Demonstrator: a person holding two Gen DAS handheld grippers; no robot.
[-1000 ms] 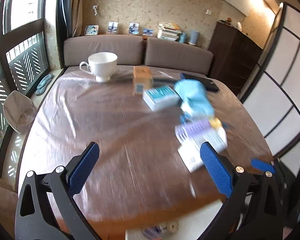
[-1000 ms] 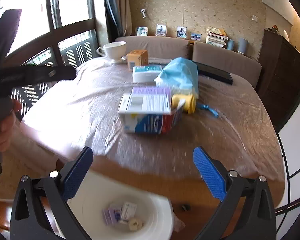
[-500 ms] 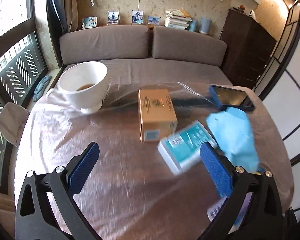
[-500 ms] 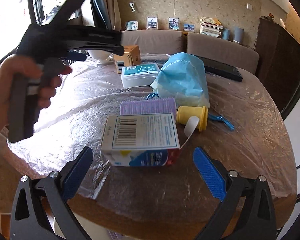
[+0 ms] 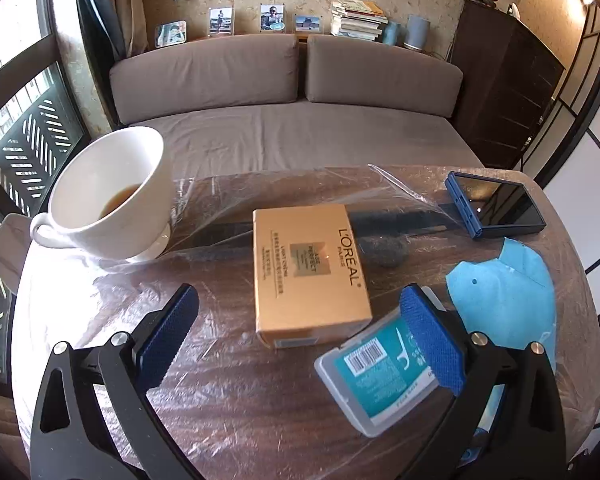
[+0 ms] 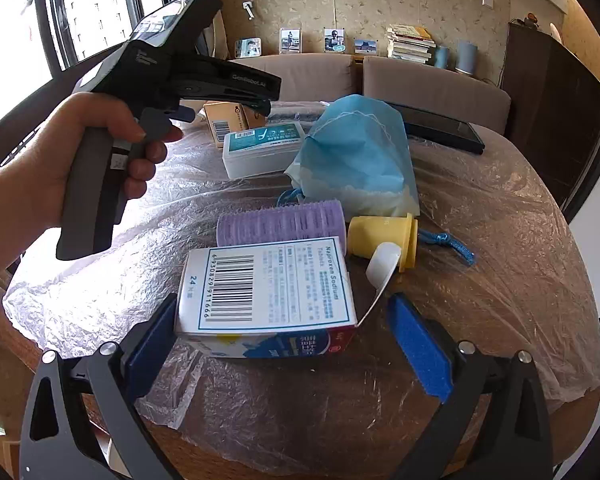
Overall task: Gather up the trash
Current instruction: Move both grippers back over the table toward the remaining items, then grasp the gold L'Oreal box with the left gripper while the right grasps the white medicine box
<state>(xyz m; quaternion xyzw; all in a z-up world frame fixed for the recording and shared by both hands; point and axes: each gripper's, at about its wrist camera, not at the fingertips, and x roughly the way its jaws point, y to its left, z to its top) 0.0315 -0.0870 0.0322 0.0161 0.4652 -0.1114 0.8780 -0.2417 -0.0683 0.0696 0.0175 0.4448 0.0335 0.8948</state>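
Note:
A gold cardboard box [image 5: 312, 276] lies on the plastic-covered table [image 5: 220, 400], between the tips of my open left gripper [image 5: 299, 312]. A teal-labelled plastic box [image 5: 380, 376] sits partly behind the right finger [image 5: 432, 340]. A blue face mask [image 5: 504, 300] lies to the right. In the right wrist view a white medicine carton [image 6: 268, 288] with an open flap lies between the pads of my open right gripper [image 6: 286, 344]. Behind it are a purple hair roller [image 6: 280, 220], a yellow cap [image 6: 384, 240] and the blue mask [image 6: 356, 160].
A white cup [image 5: 112, 196] with some coffee stands at the far left. A blue-edged device [image 5: 496, 208] lies far right. A hand [image 6: 32, 168] holds the left gripper's handle above the table's left side. A black tablet [image 6: 440, 124] and a sofa [image 5: 284, 76] are behind.
My left gripper has moved forward across the table to the gold box. My right gripper has come forward from above a white bin to the medicine carton. Both stay open.

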